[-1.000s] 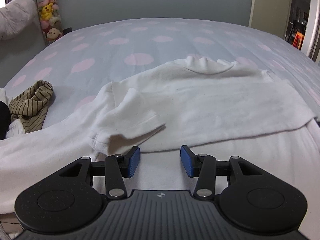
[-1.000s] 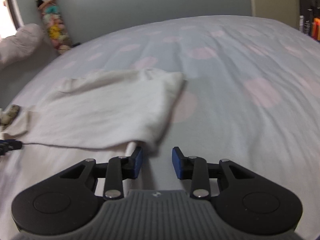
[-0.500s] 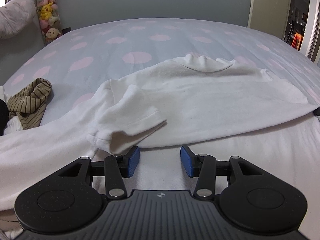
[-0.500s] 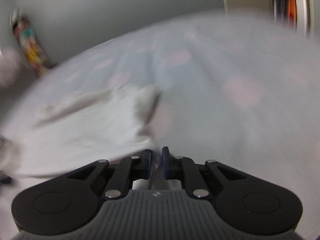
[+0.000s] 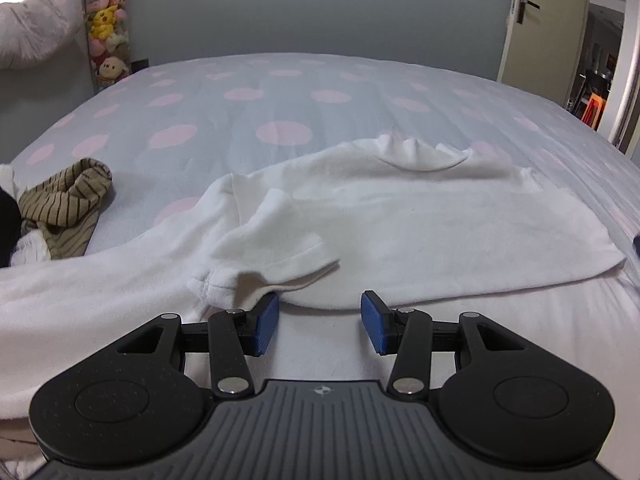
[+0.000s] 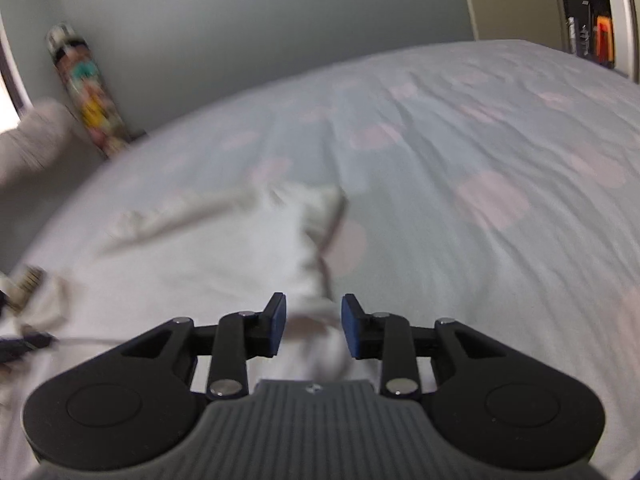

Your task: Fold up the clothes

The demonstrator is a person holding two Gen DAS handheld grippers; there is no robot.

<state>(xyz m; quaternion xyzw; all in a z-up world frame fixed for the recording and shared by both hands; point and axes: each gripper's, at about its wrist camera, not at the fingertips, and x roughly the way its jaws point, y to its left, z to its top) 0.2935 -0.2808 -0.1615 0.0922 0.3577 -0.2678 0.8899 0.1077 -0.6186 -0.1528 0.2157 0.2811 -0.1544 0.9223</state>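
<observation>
A white long-sleeved top [image 5: 400,224] lies on the bed, its upper half folded down over its lower part, collar at the far side. One sleeve cuff [image 5: 276,264] lies folded just beyond my left gripper [image 5: 320,322], which is open and low over the white fabric, its left pad close to the cuff. In the blurred right wrist view the same white top [image 6: 208,264] spreads to the left. My right gripper [image 6: 313,330] is open, with a bunched corner of the top lying between and below its fingers.
The bed [image 5: 240,120] has a grey sheet with pink dots. A striped brown garment [image 5: 64,204] lies crumpled at the left edge. A column of plush toys [image 5: 106,28] stands at the far left wall; a door [image 5: 540,20] is at the far right.
My right gripper shut on the top's right corner half a second ago and now stands open again, the view lifted and blurred. The left gripper has edged slightly towards the sleeve cuff.
</observation>
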